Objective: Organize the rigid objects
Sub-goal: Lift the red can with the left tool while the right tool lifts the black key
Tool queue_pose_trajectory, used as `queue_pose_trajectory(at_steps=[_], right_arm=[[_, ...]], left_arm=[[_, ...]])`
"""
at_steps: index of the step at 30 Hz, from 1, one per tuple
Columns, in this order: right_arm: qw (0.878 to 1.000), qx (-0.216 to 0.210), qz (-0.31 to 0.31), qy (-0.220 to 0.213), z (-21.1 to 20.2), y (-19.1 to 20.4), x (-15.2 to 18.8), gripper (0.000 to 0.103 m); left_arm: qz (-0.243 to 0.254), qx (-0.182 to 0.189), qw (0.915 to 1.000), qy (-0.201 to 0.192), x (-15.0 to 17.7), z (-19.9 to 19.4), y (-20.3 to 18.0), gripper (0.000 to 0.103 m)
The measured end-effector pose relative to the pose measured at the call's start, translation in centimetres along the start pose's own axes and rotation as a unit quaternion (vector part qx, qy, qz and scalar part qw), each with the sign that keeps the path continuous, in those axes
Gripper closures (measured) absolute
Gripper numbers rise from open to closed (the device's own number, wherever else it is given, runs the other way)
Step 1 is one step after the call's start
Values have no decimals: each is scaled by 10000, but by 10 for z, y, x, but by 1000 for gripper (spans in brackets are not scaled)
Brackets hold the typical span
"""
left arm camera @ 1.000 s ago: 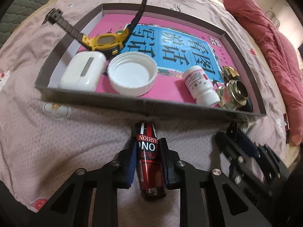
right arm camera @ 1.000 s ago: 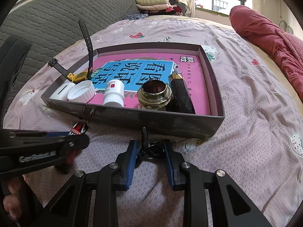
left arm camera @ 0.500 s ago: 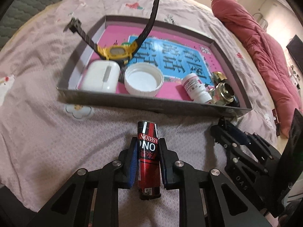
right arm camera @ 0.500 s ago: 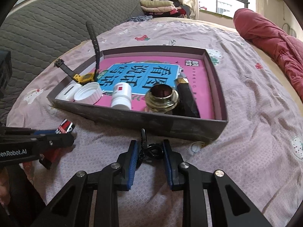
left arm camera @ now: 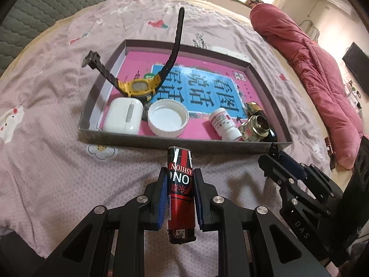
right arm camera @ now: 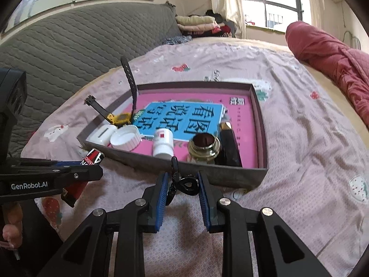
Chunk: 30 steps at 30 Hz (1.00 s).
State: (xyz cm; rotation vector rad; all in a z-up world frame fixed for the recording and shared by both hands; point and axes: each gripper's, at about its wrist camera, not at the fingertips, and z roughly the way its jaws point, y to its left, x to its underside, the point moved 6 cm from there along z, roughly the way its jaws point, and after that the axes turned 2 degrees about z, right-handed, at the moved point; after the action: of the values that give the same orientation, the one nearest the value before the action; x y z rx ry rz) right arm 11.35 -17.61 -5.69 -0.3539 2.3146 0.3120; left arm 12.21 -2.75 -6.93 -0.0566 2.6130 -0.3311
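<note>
Lighter: mostly hidden behind left gripper. Black bottle: largely hidden behind brass fitting. Small white bottle label too small to read.

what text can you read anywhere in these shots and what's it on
"ON" and "ASHION", upside down: red and black lighter in the left gripper.
"GenRobot.AI": side of the left gripper.
"DAS": right gripper.
"看图说话", upside down: pink book in the tray.
White bottle label: too small.

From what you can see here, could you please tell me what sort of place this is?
Most likely a bedroom: a pink bedsheet covers the surface, a grey quilted headboard stands behind, and folded bedding sits near the window.
</note>
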Motion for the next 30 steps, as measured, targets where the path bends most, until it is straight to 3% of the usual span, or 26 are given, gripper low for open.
queue_pose_trajectory(at_steps=[18, 30], right_arm=[[9982, -33, -361, -483, -29, 21, -15, 77], [9969, 22, -389, -690, -35, 26, -28, 77]], left_arm=[[349, -138, 9975, -599, -17, -41, -13, 82], [376, -134, 9963, -767, -21, -48, -12, 82]])
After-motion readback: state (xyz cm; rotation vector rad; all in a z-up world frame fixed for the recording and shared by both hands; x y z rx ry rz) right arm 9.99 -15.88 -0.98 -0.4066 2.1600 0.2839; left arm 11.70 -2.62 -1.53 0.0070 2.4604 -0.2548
